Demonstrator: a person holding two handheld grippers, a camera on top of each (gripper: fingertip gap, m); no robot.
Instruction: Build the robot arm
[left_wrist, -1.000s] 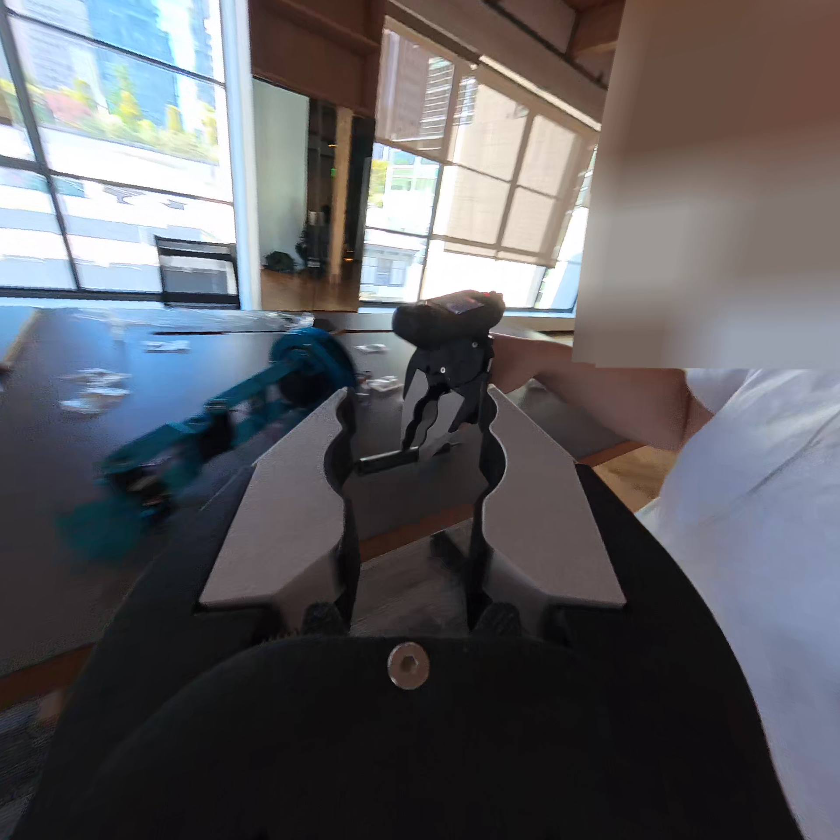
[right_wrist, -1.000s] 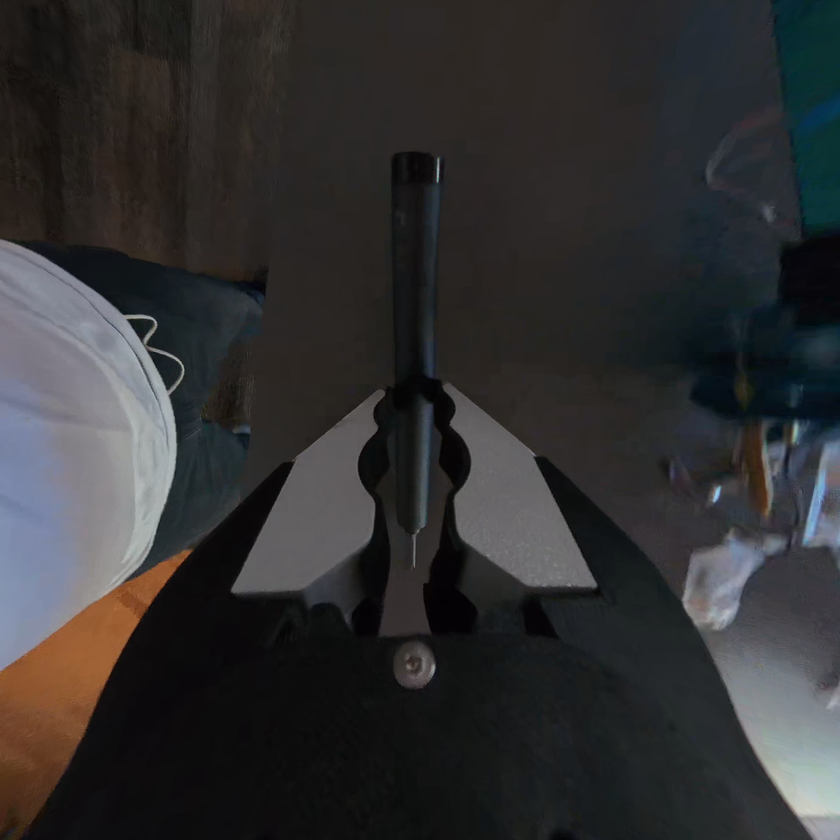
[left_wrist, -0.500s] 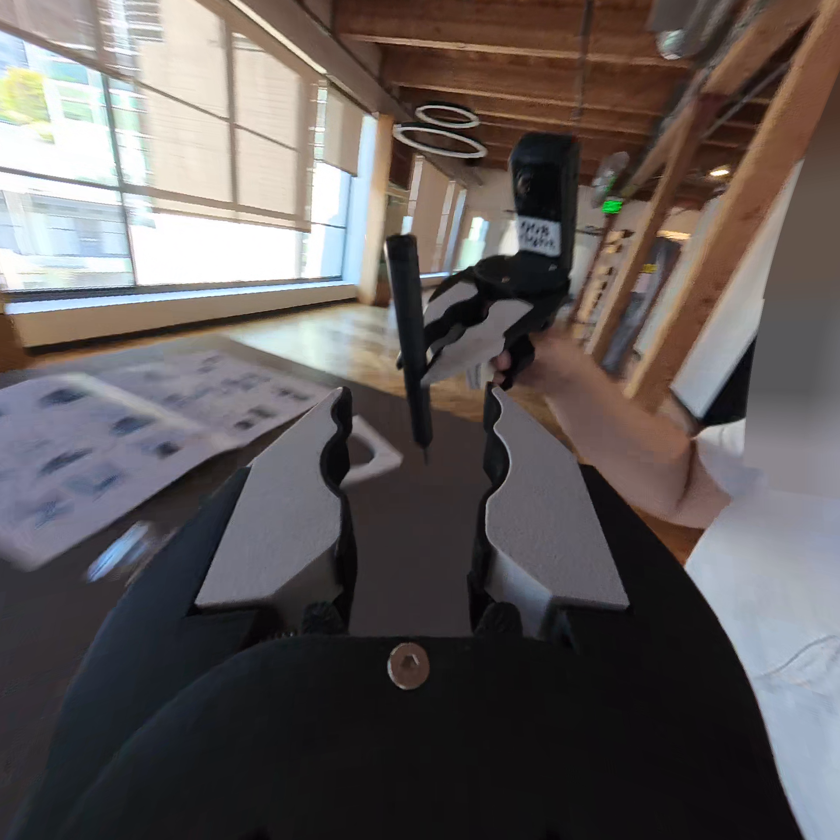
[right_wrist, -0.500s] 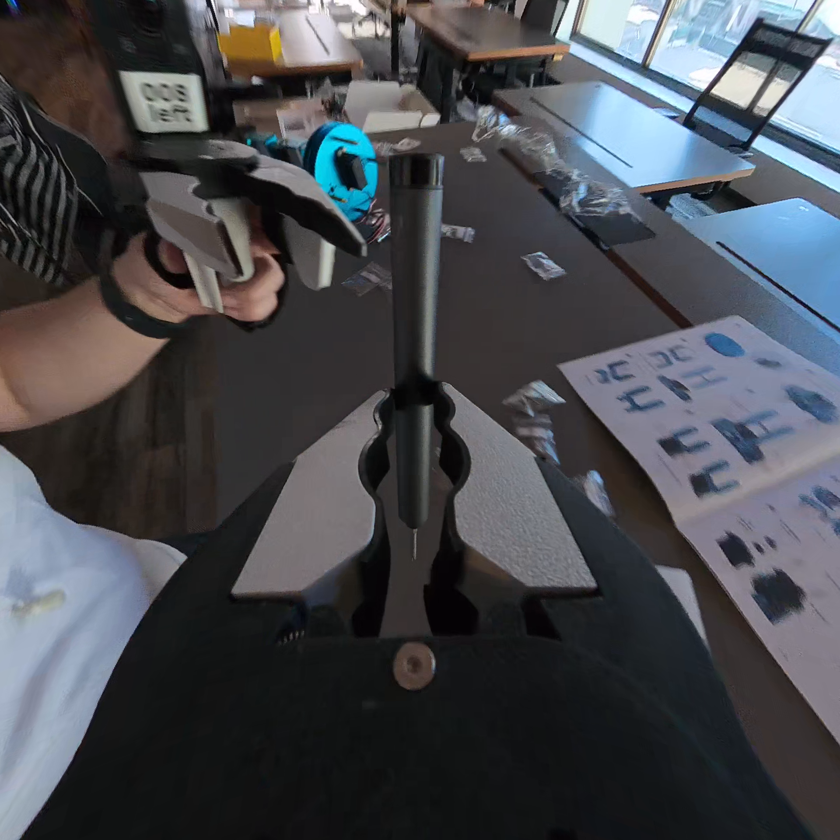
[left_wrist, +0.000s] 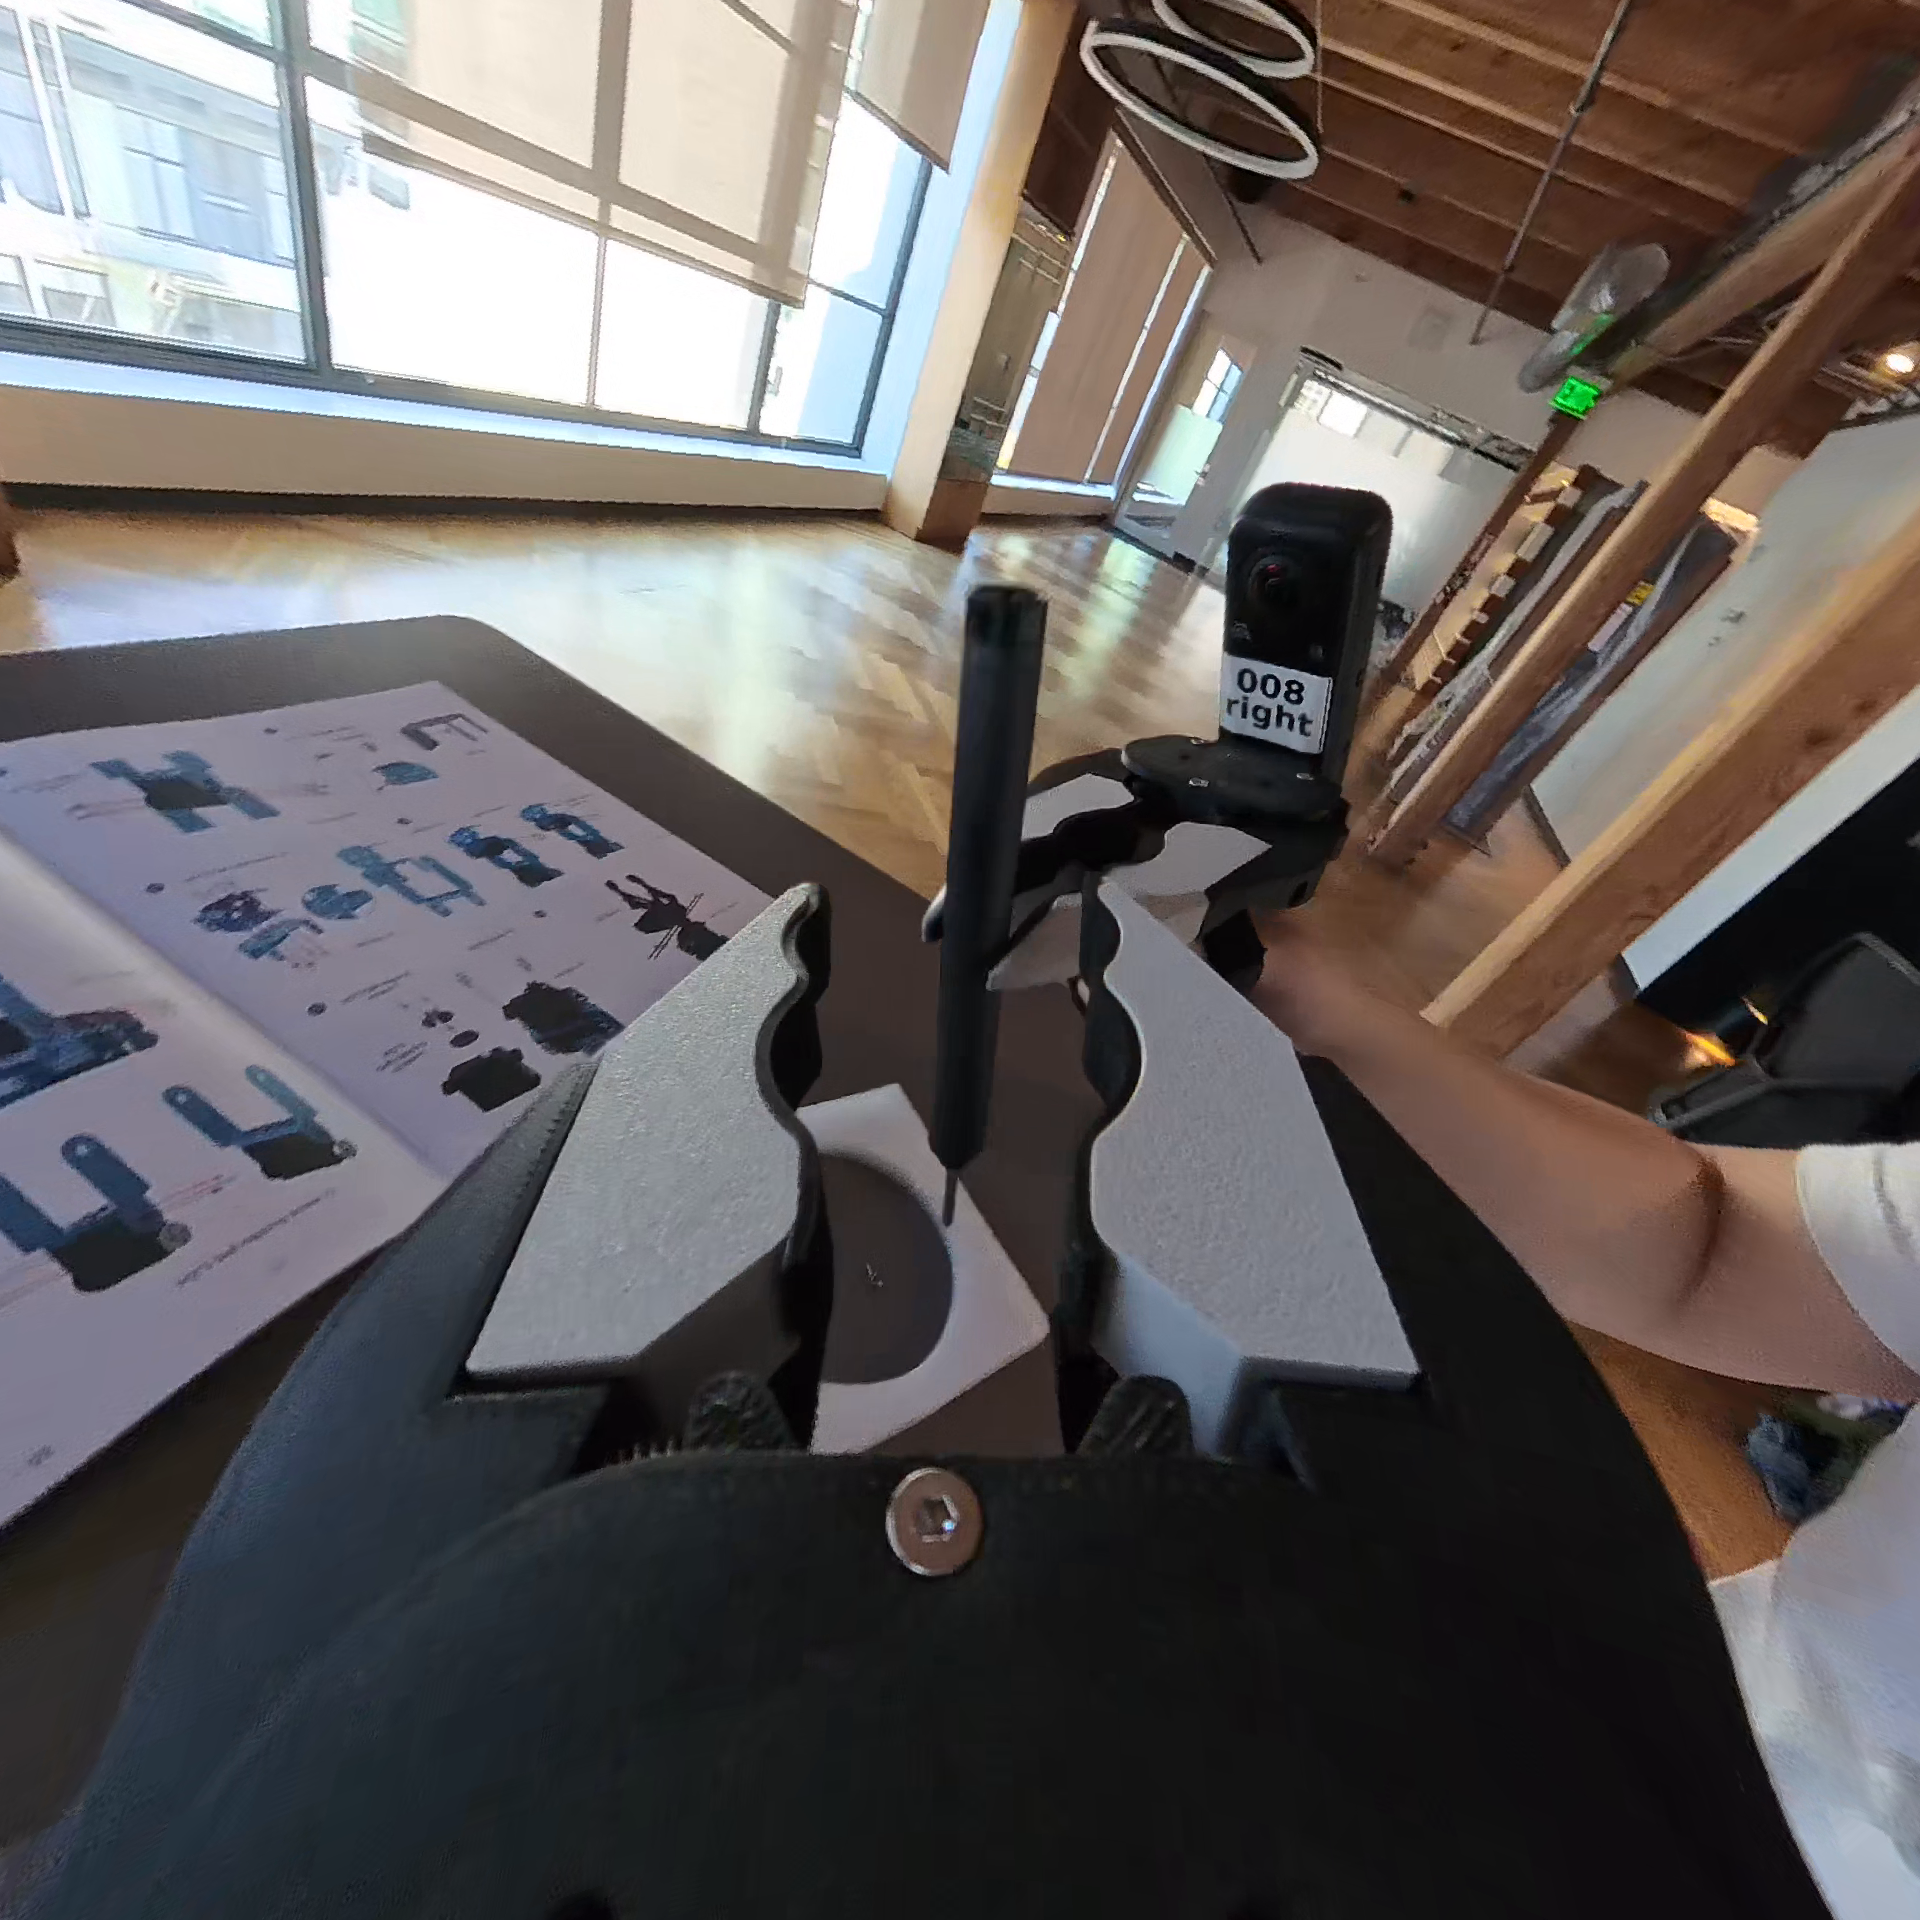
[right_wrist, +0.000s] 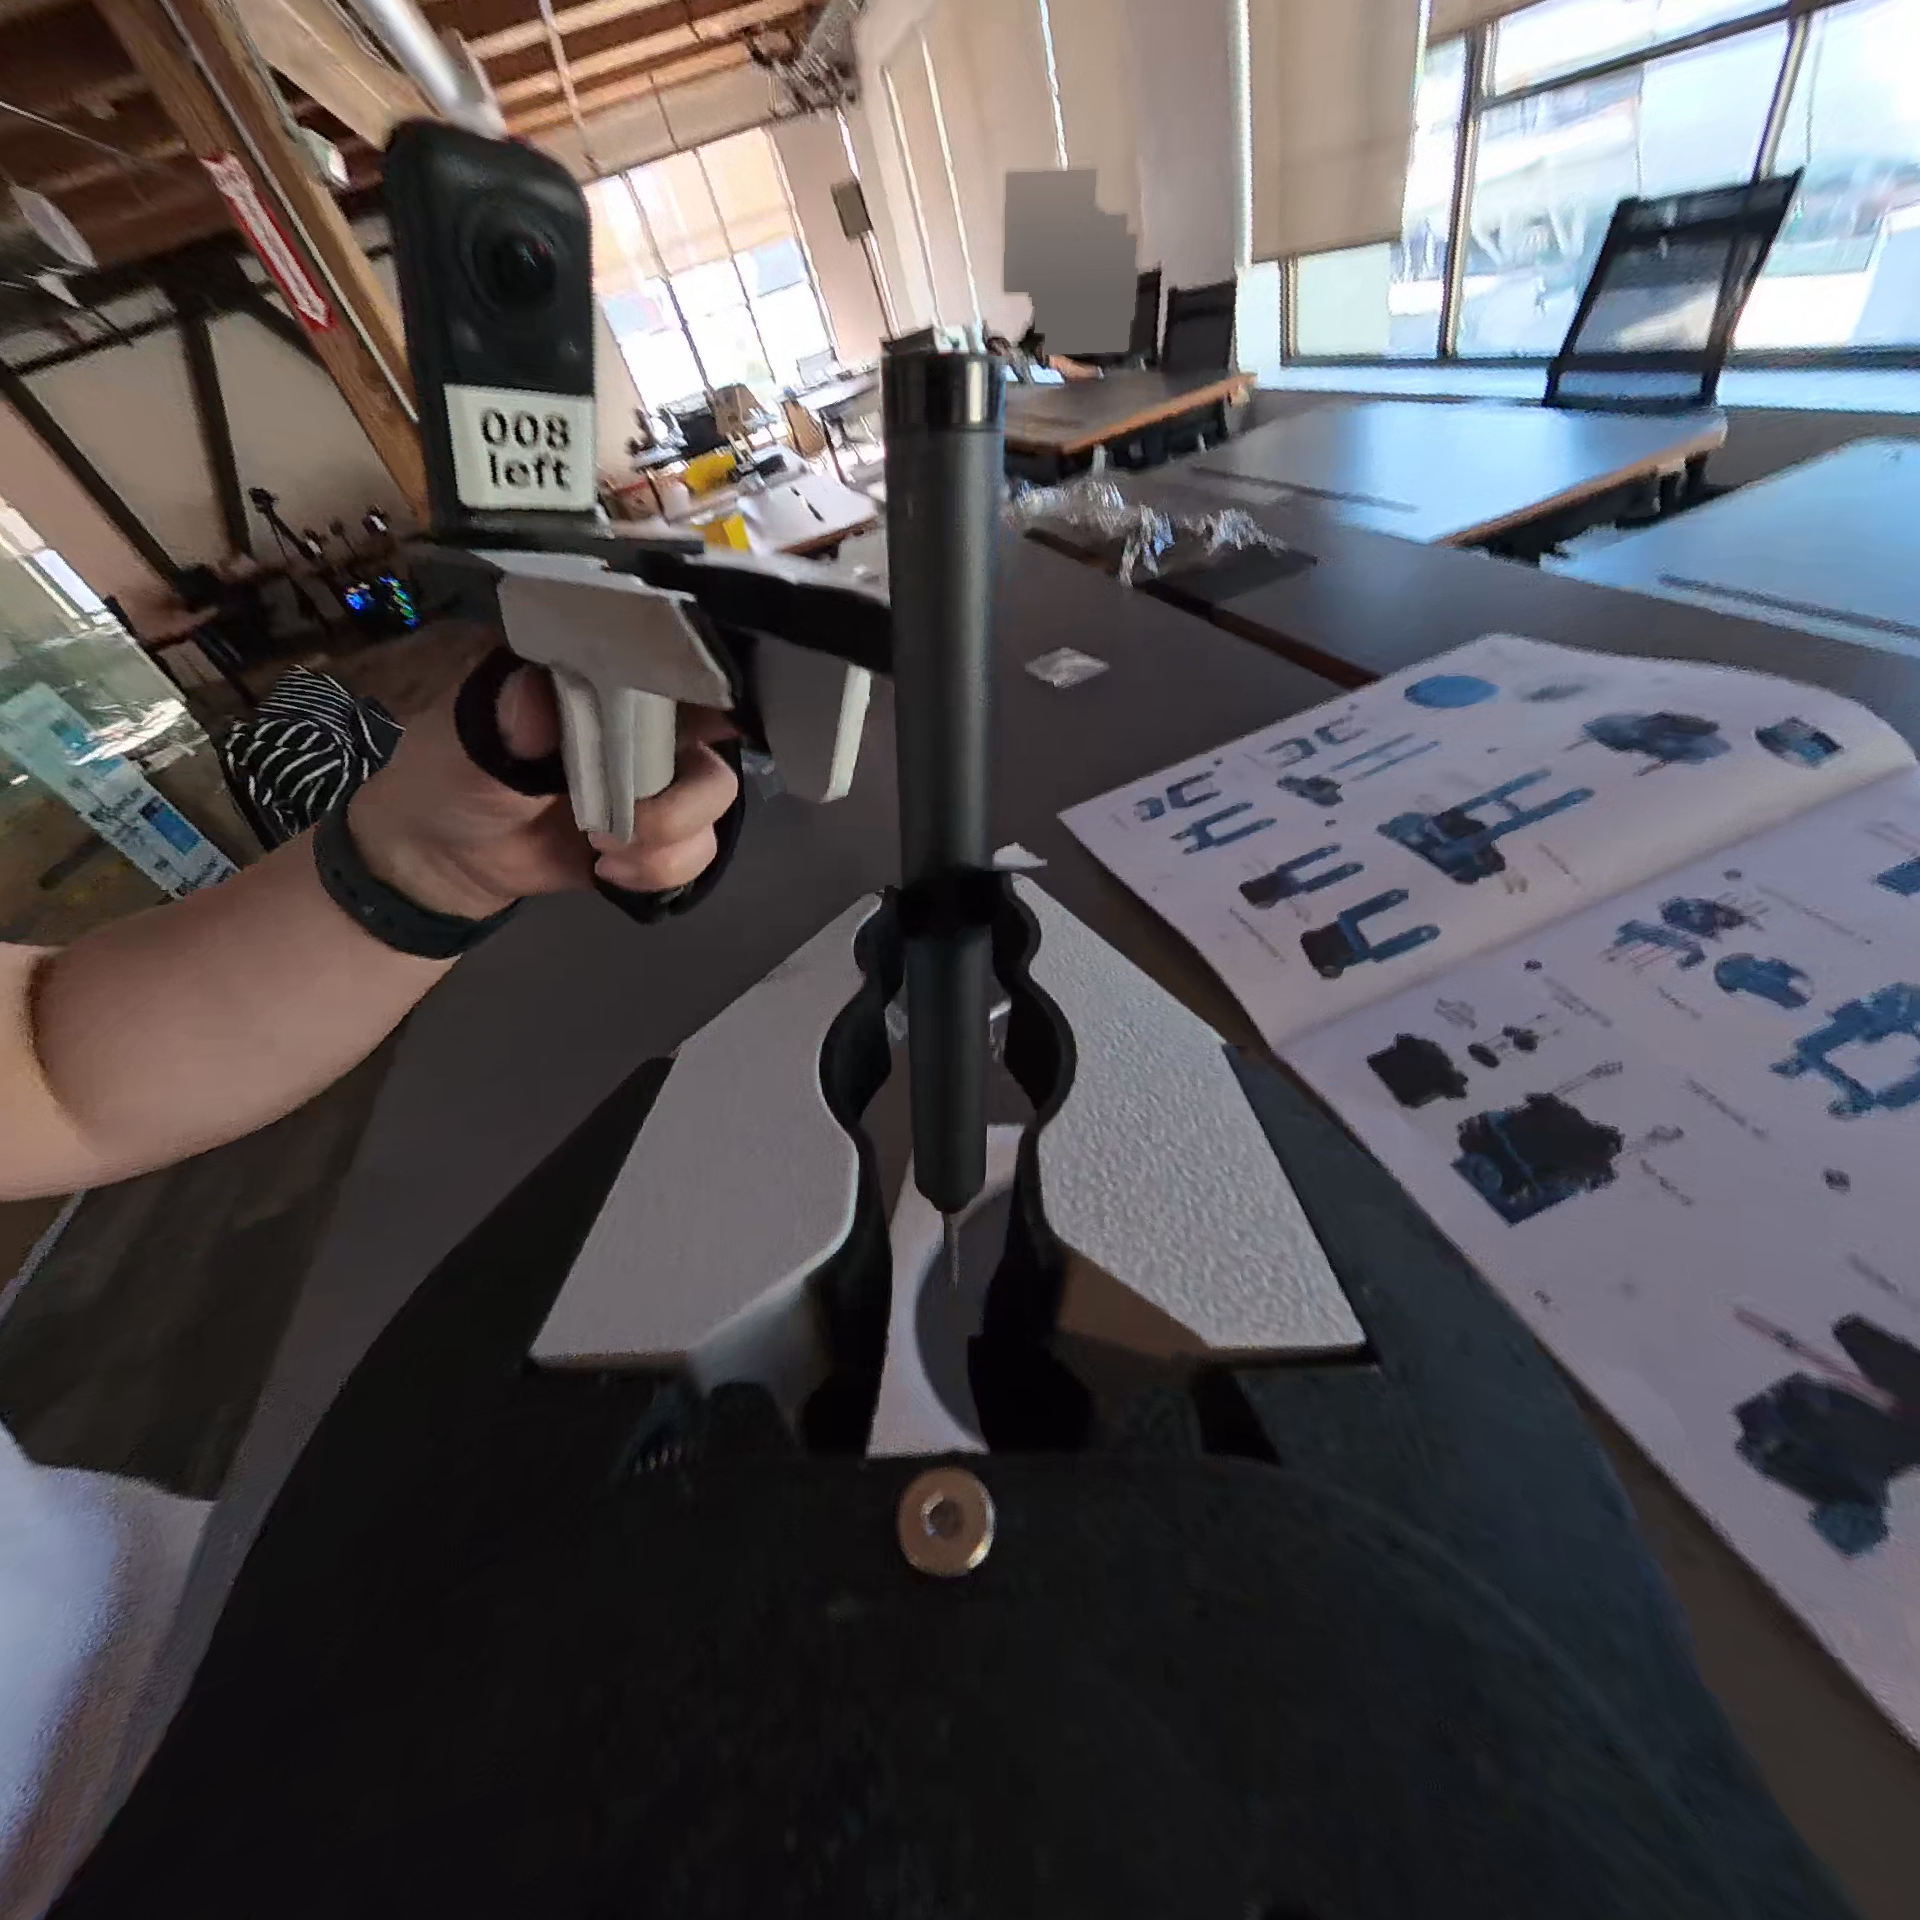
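Observation:
My right gripper (right_wrist: 948, 914) is shut on a dark grey precision screwdriver (right_wrist: 940, 727), held upright with its thin tip pointing down. In the left wrist view the screwdriver (left_wrist: 982, 883) stands in the gap between my open left gripper's (left_wrist: 951, 914) fingers (left_wrist: 717, 1122), touching neither. Its tip hangs just above a white foam piece (left_wrist: 977, 1278) with a round hole, lying on the dark table (left_wrist: 623, 686). The right gripper (left_wrist: 1039, 914) shows beyond. The left gripper (right_wrist: 831, 675) is empty and sits just left of the screwdriver.
An open instruction booklet (left_wrist: 260, 987) lies left of the foam piece; it is on the right in the right wrist view (right_wrist: 1558, 935). Clear plastic bags (right_wrist: 1143, 530) lie farther along the table. More tables and a black chair (right_wrist: 1662, 291) stand behind. The table edge (left_wrist: 852, 852) borders wooden floor. The gap from one gripper's tips to the other's is roughly 5 cm.
Both grippers swung away from the blue robot arm toward the booklet. The right gripper turned the screwdriver upright and brought it down between the left fingers, over the foam piece.

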